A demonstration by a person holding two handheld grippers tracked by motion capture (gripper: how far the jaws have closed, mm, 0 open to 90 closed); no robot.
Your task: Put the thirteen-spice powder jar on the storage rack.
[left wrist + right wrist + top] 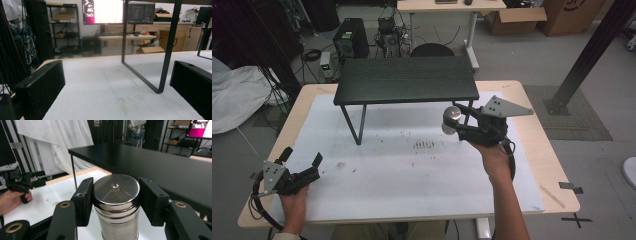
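A shiny steel canister (117, 205) with a flat lid is clamped upright between the pads of my right gripper (116, 200). In the high view that right gripper (454, 121) holds the canister (451, 120) in the air beside the front right leg of a small black shelf table (406, 79), near the level of its top. My left gripper (303, 162) rests at the near left corner of the white mat (412, 170), jaws wide apart. In the left gripper view its fingers (41, 86) stand well apart with nothing between them.
The black shelf's thin metal legs (165, 50) stand on the mat ahead of the left gripper. The mat has small dark stains (424, 144) near its middle. Desks, boxes, a computer tower and cables lie beyond the table's far edge.
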